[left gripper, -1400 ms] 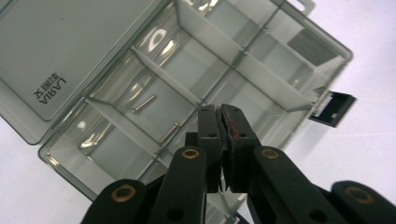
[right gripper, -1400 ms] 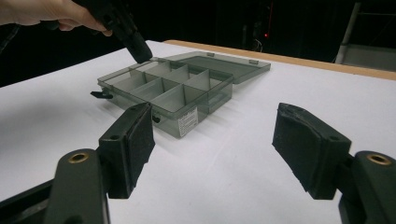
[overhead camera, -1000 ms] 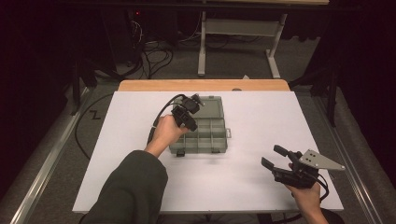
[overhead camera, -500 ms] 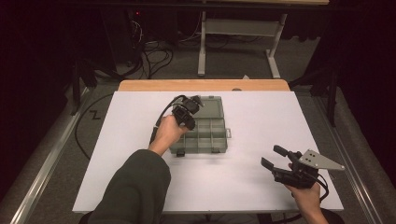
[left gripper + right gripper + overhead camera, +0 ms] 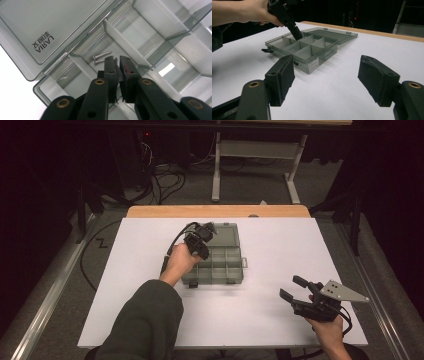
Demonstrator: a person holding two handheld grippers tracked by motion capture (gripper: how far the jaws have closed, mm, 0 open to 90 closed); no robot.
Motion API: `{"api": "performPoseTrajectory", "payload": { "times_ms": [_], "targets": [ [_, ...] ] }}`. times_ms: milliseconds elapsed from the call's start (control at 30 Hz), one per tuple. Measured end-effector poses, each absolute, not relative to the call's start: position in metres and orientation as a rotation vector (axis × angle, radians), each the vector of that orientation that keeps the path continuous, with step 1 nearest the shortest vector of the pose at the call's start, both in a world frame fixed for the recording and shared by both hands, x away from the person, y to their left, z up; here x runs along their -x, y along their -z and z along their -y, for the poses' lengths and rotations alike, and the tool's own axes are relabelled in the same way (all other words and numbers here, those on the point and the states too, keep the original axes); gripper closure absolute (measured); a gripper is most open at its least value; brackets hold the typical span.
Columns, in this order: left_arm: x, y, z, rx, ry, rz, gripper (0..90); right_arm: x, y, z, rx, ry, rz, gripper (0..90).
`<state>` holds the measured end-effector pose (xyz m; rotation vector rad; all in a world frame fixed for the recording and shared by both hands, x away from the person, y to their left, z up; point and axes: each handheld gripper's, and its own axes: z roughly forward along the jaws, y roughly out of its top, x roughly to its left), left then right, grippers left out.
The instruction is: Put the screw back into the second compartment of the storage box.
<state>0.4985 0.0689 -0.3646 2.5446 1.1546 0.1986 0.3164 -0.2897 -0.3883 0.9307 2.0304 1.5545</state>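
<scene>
Left gripper is stretched out to the far middle, tipped steeply down, jaws just cracking open with only a thin gap and nothing between them. Right gripper sits low at the near right, held level, jaws spread wide, nothing in them.

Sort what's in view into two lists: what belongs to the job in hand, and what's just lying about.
In the job:
- compartment box, lid open
- two screws in a corner compartment
- left gripper, over the screws, fingers just been opening, nothing between them

Lying about:
- right gripper, open, idle
- cables on floor
- white table
</scene>
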Motion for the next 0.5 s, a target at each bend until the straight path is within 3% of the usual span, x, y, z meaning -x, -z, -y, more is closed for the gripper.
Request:
{"api": "performPoseTrajectory", "payload": {
  "times_ms": [500],
  "targets": [
    [-0.485,0.349,-0.077,-2.518,-0.22,-1.13,64.2,-0.317,0.389,0.289,-0.931,-1.555,-2.035,30.8]
  ]
}}
